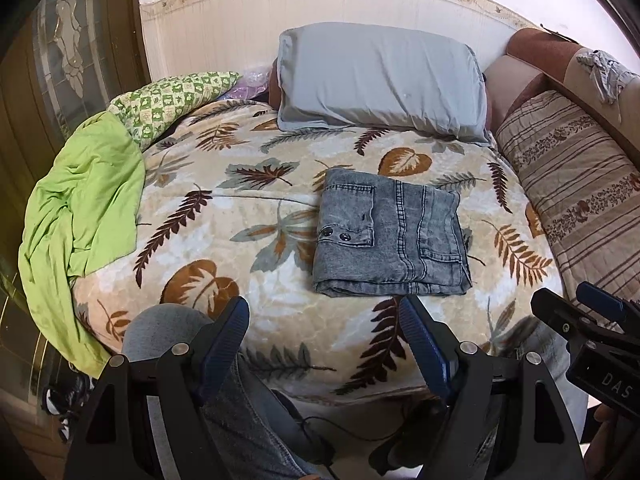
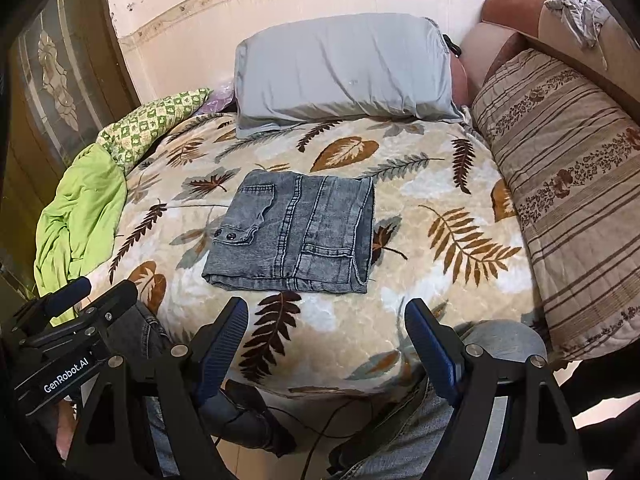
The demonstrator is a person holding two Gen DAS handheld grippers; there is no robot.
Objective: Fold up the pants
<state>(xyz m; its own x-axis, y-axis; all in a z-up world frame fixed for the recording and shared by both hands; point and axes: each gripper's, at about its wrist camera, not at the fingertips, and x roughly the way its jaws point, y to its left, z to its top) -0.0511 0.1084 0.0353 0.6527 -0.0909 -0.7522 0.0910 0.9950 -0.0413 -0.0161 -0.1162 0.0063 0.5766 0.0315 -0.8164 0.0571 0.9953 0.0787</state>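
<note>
Grey denim pants lie folded into a compact rectangle on the leaf-patterned bedspread, pocket and two snaps facing up. They also show in the right wrist view. My left gripper is open and empty, held back from the pants near the bed's front edge. My right gripper is open and empty, also short of the pants. The right gripper's body shows at the lower right of the left wrist view; the left gripper's body shows at the lower left of the right wrist view.
A grey pillow leans on the wall behind the pants. A green cloth and a green checked pillow lie at the left. A striped quilted cushion lies at the right. The person's jeans-clad knees are at the bed's front.
</note>
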